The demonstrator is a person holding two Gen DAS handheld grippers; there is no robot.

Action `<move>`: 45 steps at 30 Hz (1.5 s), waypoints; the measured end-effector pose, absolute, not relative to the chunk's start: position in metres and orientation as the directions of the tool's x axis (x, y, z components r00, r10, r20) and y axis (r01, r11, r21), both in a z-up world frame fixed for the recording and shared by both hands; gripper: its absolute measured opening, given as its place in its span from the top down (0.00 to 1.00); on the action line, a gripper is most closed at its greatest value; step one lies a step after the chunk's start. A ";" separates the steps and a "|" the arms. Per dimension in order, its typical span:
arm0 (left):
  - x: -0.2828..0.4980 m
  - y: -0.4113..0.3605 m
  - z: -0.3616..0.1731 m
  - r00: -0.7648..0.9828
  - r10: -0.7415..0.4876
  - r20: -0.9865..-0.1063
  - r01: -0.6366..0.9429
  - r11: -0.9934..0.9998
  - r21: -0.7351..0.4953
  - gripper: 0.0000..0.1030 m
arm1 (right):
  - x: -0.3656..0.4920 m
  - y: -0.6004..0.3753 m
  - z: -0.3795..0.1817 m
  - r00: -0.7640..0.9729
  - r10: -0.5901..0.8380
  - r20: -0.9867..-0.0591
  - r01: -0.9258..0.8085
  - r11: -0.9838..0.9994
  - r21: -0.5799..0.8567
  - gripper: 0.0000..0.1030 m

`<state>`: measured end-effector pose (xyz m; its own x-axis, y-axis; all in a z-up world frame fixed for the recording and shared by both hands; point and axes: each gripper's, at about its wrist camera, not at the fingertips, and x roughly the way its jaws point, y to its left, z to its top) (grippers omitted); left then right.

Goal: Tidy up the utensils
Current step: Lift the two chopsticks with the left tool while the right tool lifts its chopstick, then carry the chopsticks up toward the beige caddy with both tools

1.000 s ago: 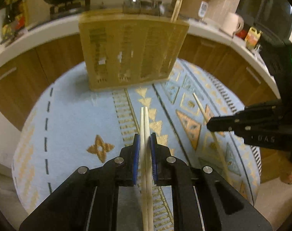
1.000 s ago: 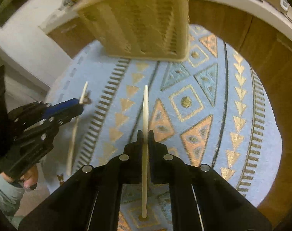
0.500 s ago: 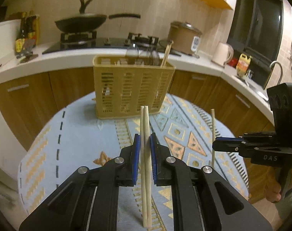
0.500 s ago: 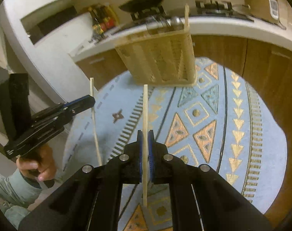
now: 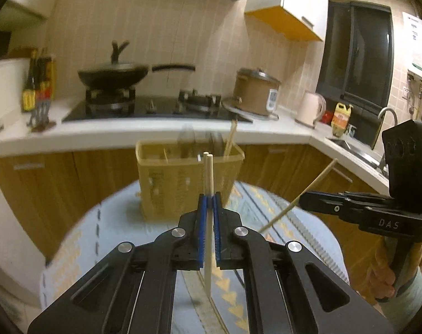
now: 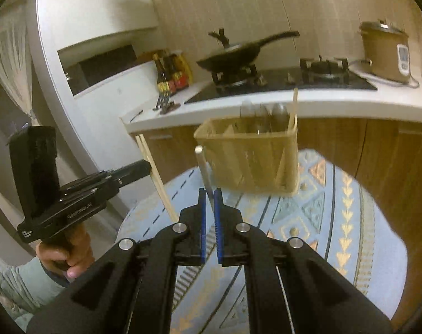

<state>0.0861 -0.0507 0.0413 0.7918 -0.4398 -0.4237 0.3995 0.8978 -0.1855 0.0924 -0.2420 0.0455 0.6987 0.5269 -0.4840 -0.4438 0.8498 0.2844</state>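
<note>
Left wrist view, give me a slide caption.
Left tongs grip a chopstick pair before the yellow utensil basket; right tongs hold another.

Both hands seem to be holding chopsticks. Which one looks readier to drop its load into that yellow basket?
Probably the left gripper: its chopstick pair stands upright, lined up with the basket. The right gripper's single chopstick points left of it.

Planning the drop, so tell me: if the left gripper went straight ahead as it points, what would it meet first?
Probably the yellow utensil basket: it stands directly beyond the chopsticks in the left gripper, though depth is unclear.
</note>
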 end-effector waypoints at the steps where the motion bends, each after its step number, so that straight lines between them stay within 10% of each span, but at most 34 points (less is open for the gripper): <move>1: 0.089 -0.050 0.048 0.798 -0.440 -0.411 0.402 0.898 -0.180 0.97 | 0.095 -0.241 0.049 0.703 0.526 -0.478 -0.444 0.850 0.283 0.96; 16: 0.097 -0.050 0.067 0.812 -0.445 -0.377 0.411 0.896 -0.171 0.98 | 0.117 -0.260 0.045 0.696 0.489 -0.526 -0.363 0.871 0.331 0.92; 17: 0.097 -0.050 0.065 0.810 -0.446 -0.382 0.413 0.895 -0.168 0.98 | 0.122 -0.266 0.037 0.677 0.483 -0.555 -0.334 0.874 0.353 0.89; 20: 0.097 -0.051 0.060 0.802 -0.451 -0.391 0.421 0.892 -0.166 0.98 | 0.137 -0.283 0.015 0.622 0.451 -0.640 -0.229 0.887 0.402 0.36; 33: 0.112 -0.036 0.025 0.740 -0.529 -0.416 0.470 0.849 -0.243 0.97 | 0.219 -0.302 -0.083 0.406 0.240 -0.882 0.209 0.915 0.345 0.70; 40: 0.124 -0.020 0.015 0.725 -0.555 -0.408 0.484 0.832 -0.271 0.98 | 0.235 -0.285 -0.096 0.354 0.052 -0.934 0.248 0.957 0.147 0.72; 45: 0.130 -0.014 0.010 0.716 -0.566 -0.409 0.490 0.824 -0.283 0.98 | 0.238 -0.272 -0.097 0.303 -0.009 -0.953 0.147 0.988 0.037 0.93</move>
